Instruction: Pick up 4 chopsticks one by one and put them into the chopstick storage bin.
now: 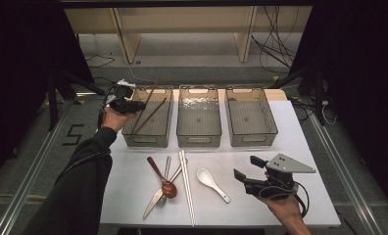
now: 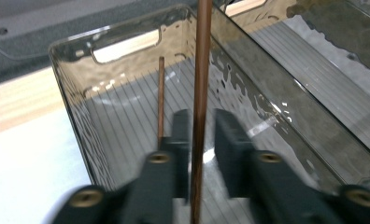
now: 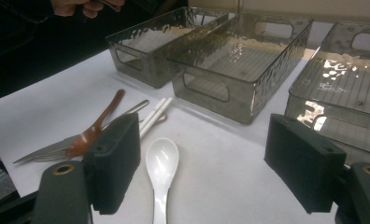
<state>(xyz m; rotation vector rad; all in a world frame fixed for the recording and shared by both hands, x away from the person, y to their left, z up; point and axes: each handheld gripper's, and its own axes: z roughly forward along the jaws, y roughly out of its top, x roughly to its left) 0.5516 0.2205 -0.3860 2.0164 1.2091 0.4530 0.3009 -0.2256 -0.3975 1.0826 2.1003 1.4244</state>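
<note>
Brown chopstick (image 2: pixel 201 93) is standing between the left hand-held gripper (image 2: pixel 202 135) jaws over the left bin (image 1: pixel 165 128), long axis running along the bin toward its far end; jaws are sitting slightly apart, pads not pressing it. Second chopstick (image 2: pixel 161 98) is lying just beside, already in the bin. Right hand-held gripper (image 3: pixel 202 158) is gaping wide, empty, pointing at the white spoon (image 3: pixel 161 163) on the worktop (image 1: pixel 260 161)

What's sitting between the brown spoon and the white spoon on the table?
The pair of white chopsticks lies between the brown spoon and the white spoon, plain in the high view.
</note>
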